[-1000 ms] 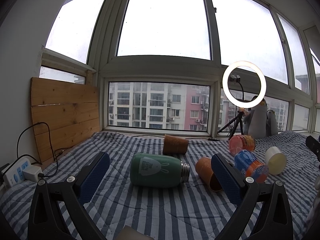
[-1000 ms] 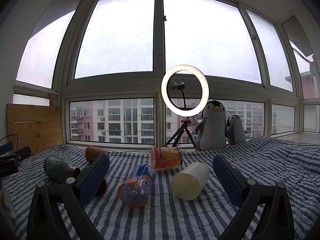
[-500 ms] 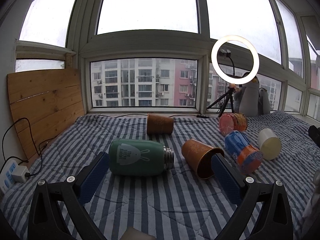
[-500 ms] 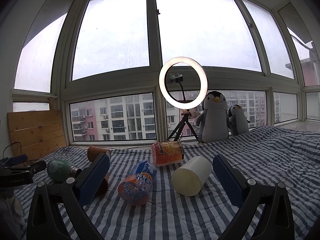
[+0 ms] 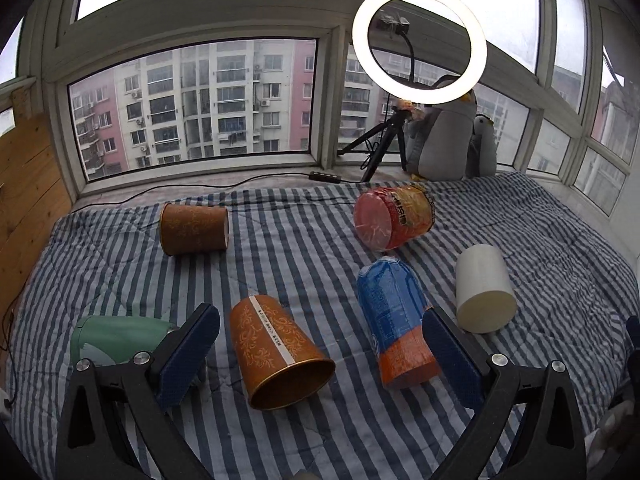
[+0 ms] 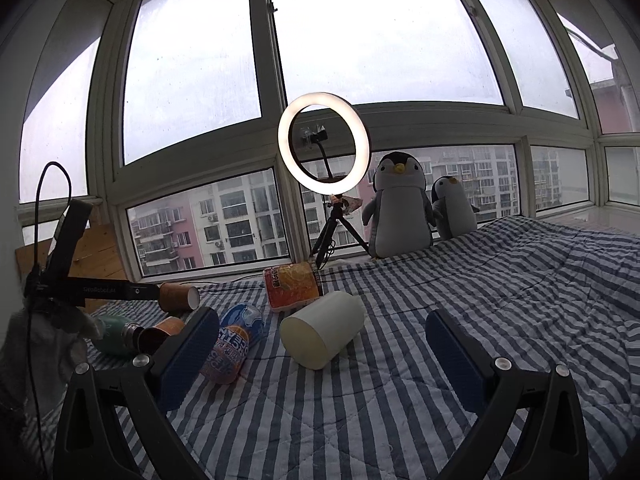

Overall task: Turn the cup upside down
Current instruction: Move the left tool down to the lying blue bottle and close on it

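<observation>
An orange patterned paper cup (image 5: pixel 276 348) lies on its side on the striped blanket (image 5: pixel 304 248), mouth toward me. My left gripper (image 5: pixel 319 314) hovers just above and behind it, open, the cup sitting low between its blue pads (image 5: pixel 188 356). A second orange cup (image 5: pixel 194 229) lies on its side farther back left. In the right wrist view the right gripper (image 6: pixel 322 318) is open and holds nothing. A white cup (image 6: pixel 320 328) lies on its side ahead of it. The near orange cup (image 6: pixel 160 332) shows only partly there, behind the left finger.
A green flask (image 5: pixel 116 338) lies left of the near cup; a blue and orange can (image 5: pixel 396 324), a red noodle tub (image 5: pixel 394 222) and the white cup (image 5: pixel 484 294) lie to its right. Ring light on tripod (image 5: pixel 420 44) and penguin toys (image 6: pixel 400 208) stand at the window. Wooden board (image 5: pixel 28 200) at left.
My left gripper has moved forward and to the right and tipped downward, so the near orange cup now sits between its fingers. The right gripper has tilted and edged toward the white cup.
</observation>
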